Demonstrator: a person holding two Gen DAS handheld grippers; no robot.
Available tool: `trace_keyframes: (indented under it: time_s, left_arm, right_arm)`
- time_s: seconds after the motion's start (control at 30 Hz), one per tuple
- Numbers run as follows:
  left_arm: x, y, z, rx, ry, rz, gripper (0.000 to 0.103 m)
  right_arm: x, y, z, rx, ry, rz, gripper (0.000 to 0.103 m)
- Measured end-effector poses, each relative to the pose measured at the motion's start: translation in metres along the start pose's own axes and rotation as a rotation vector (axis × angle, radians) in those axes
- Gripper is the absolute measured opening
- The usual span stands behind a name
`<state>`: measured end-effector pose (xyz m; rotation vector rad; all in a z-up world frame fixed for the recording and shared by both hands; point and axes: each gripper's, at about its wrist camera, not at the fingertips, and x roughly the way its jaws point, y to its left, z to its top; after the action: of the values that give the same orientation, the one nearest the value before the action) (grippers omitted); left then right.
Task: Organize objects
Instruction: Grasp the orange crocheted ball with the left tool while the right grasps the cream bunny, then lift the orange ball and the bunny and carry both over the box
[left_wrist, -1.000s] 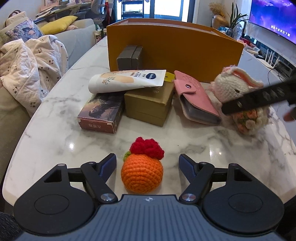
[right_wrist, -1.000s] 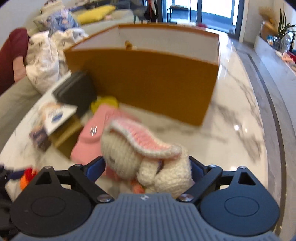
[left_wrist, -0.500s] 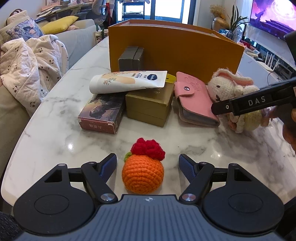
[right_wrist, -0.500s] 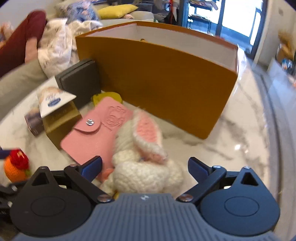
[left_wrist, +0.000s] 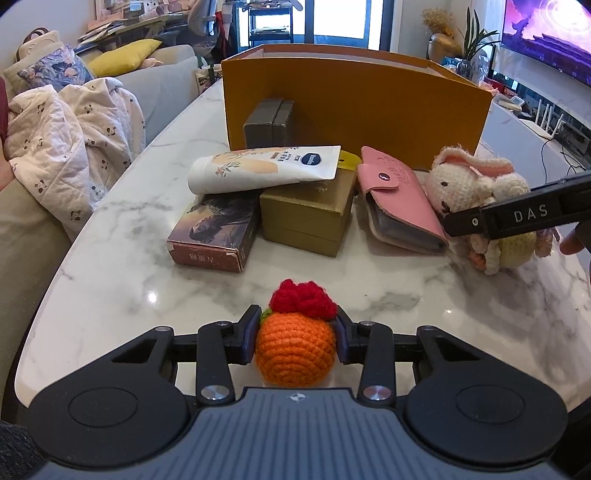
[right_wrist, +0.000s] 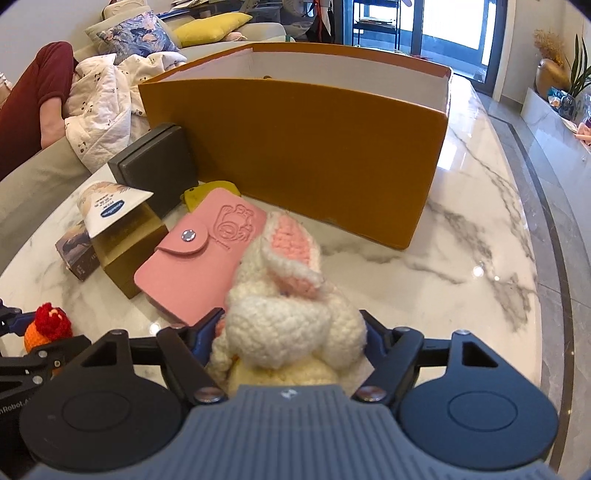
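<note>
Currently | left gripper (left_wrist: 295, 338): just closed onto orange crocheted fruit (left_wrist: 295, 349) | right gripper (right_wrist: 291, 341): closing around cream crocheted rabbit (right_wrist: 284, 325) | tall orange cardboard box (right_wrist: 314, 155): twelve o'clock of both, right hand nearer.

Directly ahead of the left gripper (left_wrist: 295, 341), bare marble table (left_wrist: 122, 280) is lying open up to a row of obstacles: a brown printed box (left_wrist: 214, 236), a gold box (left_wrist: 308, 214) with a white tube (left_wrist: 258, 170) lying across both, and a pink wallet (left_wrist: 402, 210). Behind them a dark case (left_wrist: 269, 122) is leaning against the tall orange box (left_wrist: 354, 107), which is blocking the far side.

Ahead and to the right of the right gripper (right_wrist: 291, 332), the marble is staying free along the orange box's corner. To its left the pink wallet is standing close.
</note>
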<state>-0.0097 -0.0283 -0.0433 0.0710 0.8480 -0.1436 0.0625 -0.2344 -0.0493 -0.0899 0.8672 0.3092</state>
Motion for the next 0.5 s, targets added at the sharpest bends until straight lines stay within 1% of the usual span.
trace_keyframes:
  time_s: [0.2, 0.5]
  left_arm:
    - [-0.001, -0.008, -0.002, 0.032, 0.001, 0.006, 0.045]
    - [-0.007, -0.009, -0.002, 0.02, -0.009, -0.005, 0.045]
  right_arm:
    - [-0.003, 0.001, -0.004, 0.01, -0.001, -0.012, 0.074]
    - [-0.014, 0.003, -0.013, 0.02, 0.002, -0.048, 0.074]
